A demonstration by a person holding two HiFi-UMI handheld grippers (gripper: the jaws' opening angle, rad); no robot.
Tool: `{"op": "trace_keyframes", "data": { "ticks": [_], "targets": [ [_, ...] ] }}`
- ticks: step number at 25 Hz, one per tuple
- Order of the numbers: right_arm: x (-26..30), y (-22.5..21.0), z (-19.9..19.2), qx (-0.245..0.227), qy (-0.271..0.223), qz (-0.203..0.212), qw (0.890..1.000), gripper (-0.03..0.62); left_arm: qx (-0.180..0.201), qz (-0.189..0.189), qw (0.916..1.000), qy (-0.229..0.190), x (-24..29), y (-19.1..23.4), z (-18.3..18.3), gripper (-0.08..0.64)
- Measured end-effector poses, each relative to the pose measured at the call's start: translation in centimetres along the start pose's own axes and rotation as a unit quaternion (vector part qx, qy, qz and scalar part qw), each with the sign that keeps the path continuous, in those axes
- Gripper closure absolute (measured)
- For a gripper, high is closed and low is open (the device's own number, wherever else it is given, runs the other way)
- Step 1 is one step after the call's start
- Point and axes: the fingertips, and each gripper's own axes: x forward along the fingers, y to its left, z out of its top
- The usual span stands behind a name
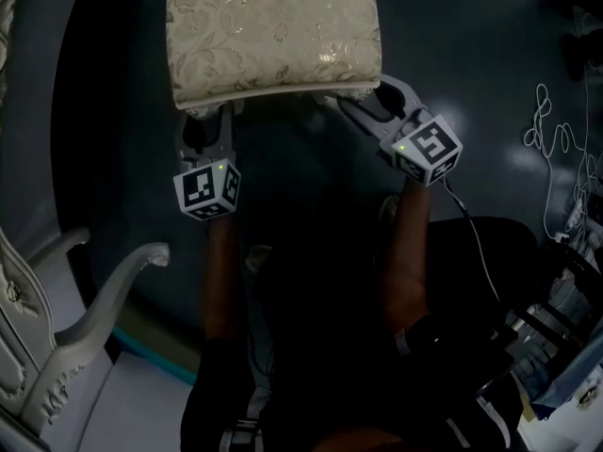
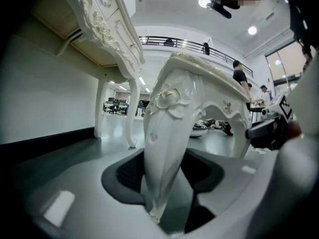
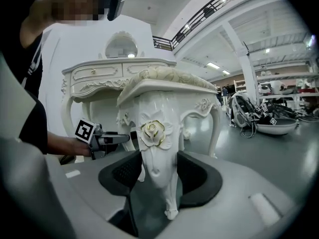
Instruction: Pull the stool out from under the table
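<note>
The white carved stool (image 1: 273,31) with a cream floral cushion stands on the dark floor at the top of the head view. My left gripper (image 1: 209,121) reaches under the stool's near left corner. In the left gripper view, that gripper (image 2: 164,183) has its dark pads (image 2: 124,176) shut on the stool's white leg (image 2: 167,133). My right gripper (image 1: 363,102) is at the near right corner. In the right gripper view, my right gripper (image 3: 158,176) is shut on the rose-carved leg (image 3: 157,153). The white dressing table (image 3: 99,76) stands behind the stool.
White carved furniture (image 1: 57,347) juts in at the lower left. A white cable (image 1: 551,149) lies on the floor at the right, and dark equipment (image 1: 565,318) sits at the lower right. People (image 2: 240,76) stand far off. Bags and a bowl (image 3: 274,123) lie on the floor.
</note>
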Motion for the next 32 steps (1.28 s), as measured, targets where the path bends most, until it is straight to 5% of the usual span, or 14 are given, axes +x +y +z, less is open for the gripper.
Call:
{"op": "trace_keyframes", "data": {
  "ticks": [4,11,32],
  "targets": [
    [-2.0,-1.6,-0.7,0.012,-0.004,-0.025,1.0,0.365,0.007,-0.026,0.9996,0.001,1.7,-2.4,0.2,0.336],
    [-10.5,-8.2,-3.1,0.043,-0.017,-0.069,0.997,0.365,0.023,-0.073,0.997,0.016,5.6,-13.1,0.4,0.336],
    [-10.9,-7.0,-3.1,0.05,-0.016,-0.115,0.992,0.364,0.028,-0.115,0.993,0.003,6.3,-12.9,0.5,0.336]
  ]
}}
